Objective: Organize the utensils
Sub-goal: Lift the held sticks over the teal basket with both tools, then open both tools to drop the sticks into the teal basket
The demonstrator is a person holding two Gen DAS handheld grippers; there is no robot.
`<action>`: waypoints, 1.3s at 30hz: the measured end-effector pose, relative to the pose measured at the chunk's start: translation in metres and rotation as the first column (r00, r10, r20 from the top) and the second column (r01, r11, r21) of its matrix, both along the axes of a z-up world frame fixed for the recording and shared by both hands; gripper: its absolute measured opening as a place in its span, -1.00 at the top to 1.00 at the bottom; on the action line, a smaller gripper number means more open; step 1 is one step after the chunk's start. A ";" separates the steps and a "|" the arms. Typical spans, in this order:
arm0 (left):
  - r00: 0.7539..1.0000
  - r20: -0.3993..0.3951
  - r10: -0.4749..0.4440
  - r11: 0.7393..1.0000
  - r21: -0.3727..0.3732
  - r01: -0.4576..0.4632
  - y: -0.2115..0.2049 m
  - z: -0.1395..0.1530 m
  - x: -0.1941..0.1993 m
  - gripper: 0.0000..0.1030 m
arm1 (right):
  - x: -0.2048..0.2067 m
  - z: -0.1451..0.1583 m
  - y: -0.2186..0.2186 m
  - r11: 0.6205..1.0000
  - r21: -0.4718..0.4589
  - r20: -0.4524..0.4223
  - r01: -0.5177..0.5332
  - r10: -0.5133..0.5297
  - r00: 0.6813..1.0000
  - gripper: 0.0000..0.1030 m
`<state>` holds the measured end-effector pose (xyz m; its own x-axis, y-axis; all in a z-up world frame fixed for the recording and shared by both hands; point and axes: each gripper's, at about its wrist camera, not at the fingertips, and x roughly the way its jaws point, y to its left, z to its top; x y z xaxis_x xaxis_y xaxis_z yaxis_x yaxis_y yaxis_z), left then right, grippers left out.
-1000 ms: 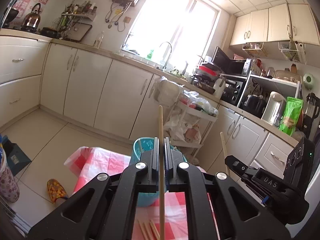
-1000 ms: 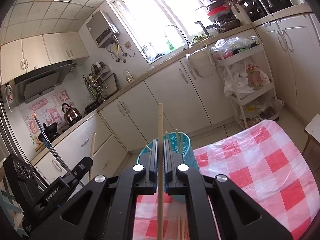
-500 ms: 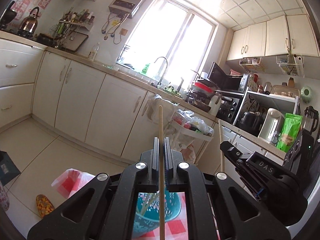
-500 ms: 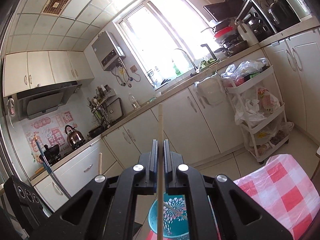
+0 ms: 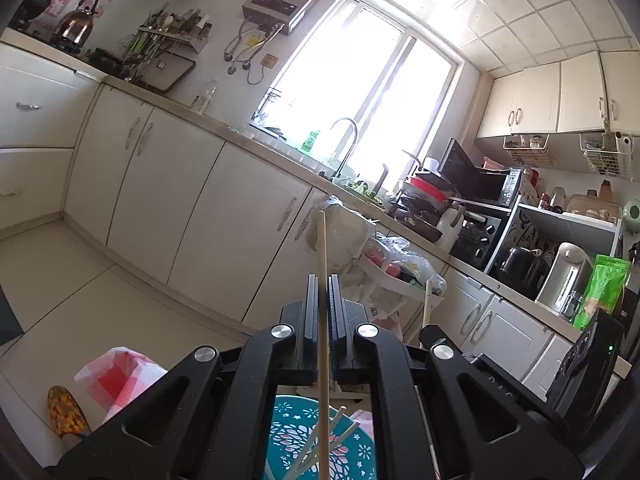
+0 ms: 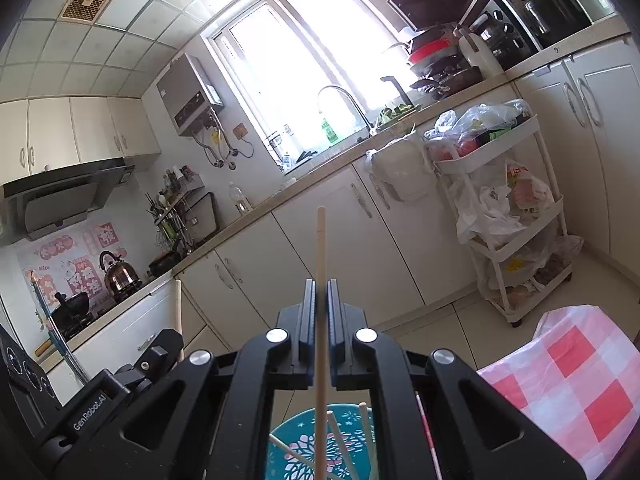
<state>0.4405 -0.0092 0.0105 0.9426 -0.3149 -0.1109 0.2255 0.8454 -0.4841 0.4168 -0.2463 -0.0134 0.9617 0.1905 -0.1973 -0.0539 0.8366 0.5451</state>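
Two black grippers are above a round teal plastic basket (image 5: 288, 440) with loose chopsticks: the left gripper (image 5: 323, 312) is clamped on one upright wooden chopstick (image 5: 322, 280), the right gripper (image 6: 321, 312) on another pale chopstick (image 6: 321, 272).

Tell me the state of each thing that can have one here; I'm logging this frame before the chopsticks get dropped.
left gripper: shut on a chopstick, held upright.
right gripper: shut on a second chopstick, upright.
teal holder: below both grippers, several chopsticks leaning inside.
checked tablecloth: spread under the holder.
lower cabinets: doors closed.
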 end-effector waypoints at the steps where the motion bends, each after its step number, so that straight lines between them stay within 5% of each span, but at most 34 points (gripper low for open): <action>1: 1.000 -0.002 0.005 1.000 -0.003 -0.005 0.000 -0.003 0.003 0.92 | 0.002 -0.003 0.000 1.000 -0.002 -0.003 0.001 -0.001 1.000 0.88; 14: 0.998 -0.022 0.060 0.997 0.046 -0.059 -0.011 -0.028 0.012 0.91 | 0.010 -0.019 0.011 0.996 -0.084 -0.019 0.006 -0.007 1.000 0.88; 23: 0.996 -0.062 0.063 0.996 0.067 -0.059 -0.006 -0.034 0.004 0.90 | 0.009 -0.040 0.005 0.996 -0.085 -0.112 -0.020 0.011 0.994 0.77; 39: 0.982 -0.167 0.087 0.988 0.138 -0.064 0.014 -0.055 -0.081 0.17 | -0.072 -0.026 -0.021 0.997 -0.080 -0.139 -0.001 -0.010 0.990 0.48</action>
<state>0.3597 0.0053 -0.0441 0.9263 -0.2150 -0.3094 0.0812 0.9158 -0.3933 0.3452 -0.2673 -0.0395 0.9245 0.1644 -0.3439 0.0219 0.8778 0.4785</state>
